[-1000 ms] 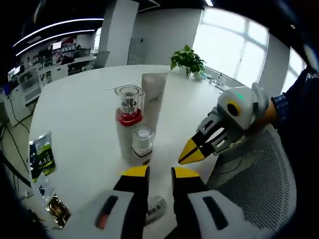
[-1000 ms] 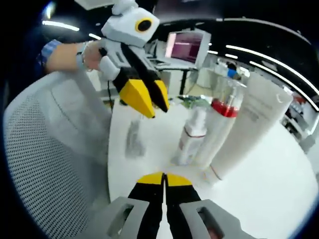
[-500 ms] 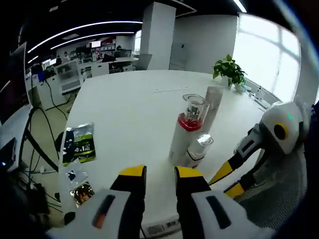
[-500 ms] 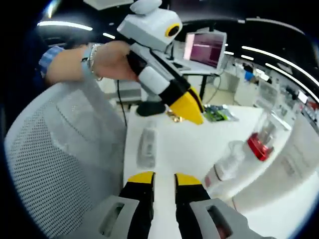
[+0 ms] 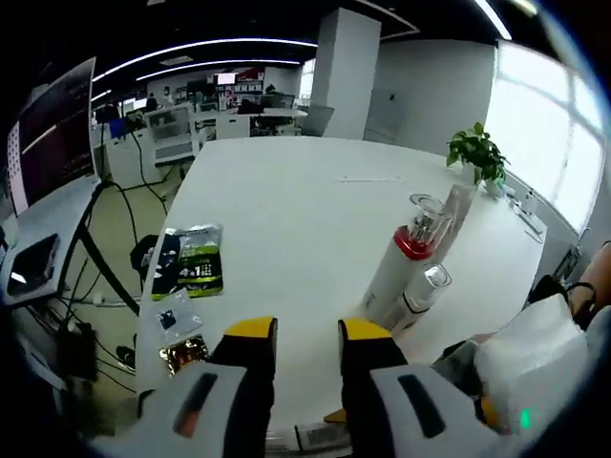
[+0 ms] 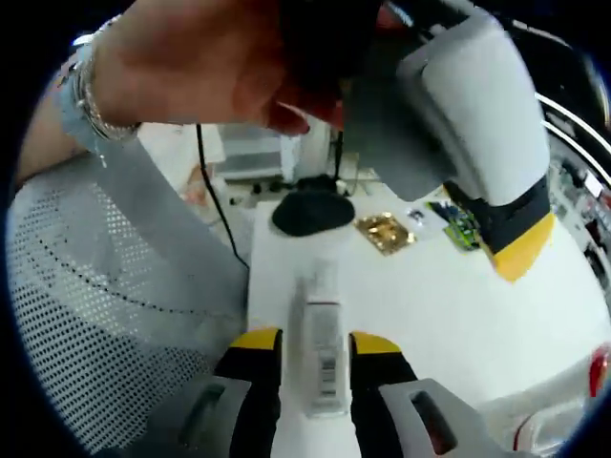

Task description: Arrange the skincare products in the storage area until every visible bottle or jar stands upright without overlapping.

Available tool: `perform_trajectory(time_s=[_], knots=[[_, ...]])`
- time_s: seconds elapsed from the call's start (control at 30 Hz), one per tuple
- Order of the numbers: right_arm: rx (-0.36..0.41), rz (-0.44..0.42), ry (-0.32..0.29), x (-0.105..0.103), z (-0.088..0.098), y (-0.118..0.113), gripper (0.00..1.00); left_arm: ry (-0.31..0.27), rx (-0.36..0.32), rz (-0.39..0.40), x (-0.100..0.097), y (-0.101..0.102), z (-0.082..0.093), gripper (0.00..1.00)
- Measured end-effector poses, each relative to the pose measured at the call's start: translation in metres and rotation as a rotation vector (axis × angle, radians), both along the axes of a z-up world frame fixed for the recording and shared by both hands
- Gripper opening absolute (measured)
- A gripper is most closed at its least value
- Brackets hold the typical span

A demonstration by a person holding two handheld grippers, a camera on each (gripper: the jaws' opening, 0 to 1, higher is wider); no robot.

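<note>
Straddling the last lying product, the right gripper point(image 6: 305, 342) has its yellow-tipped fingers point(image 6: 254, 340) parted, one on each side of a small white tube point(image 6: 323, 345) that lies flat at the near edge of the table point(image 6: 401, 286); the fingers appear not yet closed on it, though contact cannot be judged for certain. That tube is pale, smooth plastic, slim and elongated, with a barcode label on its upper face, and its far end points away from the gripper. In the left gripper view the left gripper point(image 5: 308, 332) hovers above the table with fingers moderately apart and nothing between them; a sliver of the same labelled tube shows just below them at the bottom of that view. Further out, to the right, three products stand upright and close together: a tall white bottle with a red collar and clear cap point(image 5: 402, 264), a short white bottle with a clear cap point(image 5: 417, 293) just beside it on the near side, and a pale matte squeeze tube point(image 5: 455, 209) standing on its cap behind them. All three look like glossy or satin plastic, cylindrical except the flattened tube. Judgement on progress: three of four visible products upright, one left to stand up beside the group. Off to the left lie flat foil sachets point(image 5: 186, 271), one green and black, one gold, crinkled and reflective. A black mouse-like object point(image 6: 312, 211) sits at the far table edge, and a grey mesh chair back point(image 6: 105, 286) stands left of the table.
</note>
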State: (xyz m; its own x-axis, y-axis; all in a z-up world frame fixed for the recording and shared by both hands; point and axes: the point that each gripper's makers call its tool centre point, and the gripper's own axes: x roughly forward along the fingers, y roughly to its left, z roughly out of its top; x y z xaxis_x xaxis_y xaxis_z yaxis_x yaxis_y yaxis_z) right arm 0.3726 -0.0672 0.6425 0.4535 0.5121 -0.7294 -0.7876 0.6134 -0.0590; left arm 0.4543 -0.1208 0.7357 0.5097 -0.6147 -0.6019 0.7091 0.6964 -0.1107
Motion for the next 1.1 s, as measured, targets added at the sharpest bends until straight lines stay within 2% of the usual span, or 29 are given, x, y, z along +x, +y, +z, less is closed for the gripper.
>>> perform_trajectory(time_s=[0.07,0.1,0.17,0.27,0.47,0.63,0.97,1.1], knots=[[-0.020,-0.004,0.019,-0.003,-0.007,-0.005,0.16,0.001,0.002,0.000,-0.001,0.000,0.000,0.21],[-0.022,-0.017,0.036,-0.006,-0.009,-0.009,0.16,0.001,0.002,-0.002,-0.001,0.000,0.000,0.21],[0.000,-0.023,0.027,-0.007,-0.006,-0.014,0.15,-0.012,0.003,-0.008,-0.002,-0.001,0.002,0.21],[-0.029,0.003,0.034,-0.016,-0.006,-0.026,0.15,-0.008,0.001,-0.020,-0.003,-0.003,0.002,0.21],[-0.098,0.069,0.050,-0.038,-0.006,-0.064,0.14,-0.014,0.019,-0.058,-0.010,-0.010,0.000,0.22],[-0.183,0.110,0.082,-0.058,-0.007,-0.105,0.14,-0.028,0.042,-0.093,-0.013,-0.014,-0.002,0.22],[-0.206,0.061,0.154,-0.087,-0.007,-0.173,0.14,-0.058,0.093,-0.159,-0.021,-0.020,-0.007,0.23],[-0.238,0.067,0.182,-0.096,-0.008,-0.189,0.15,-0.081,0.111,-0.195,-0.024,-0.024,-0.008,0.24]])
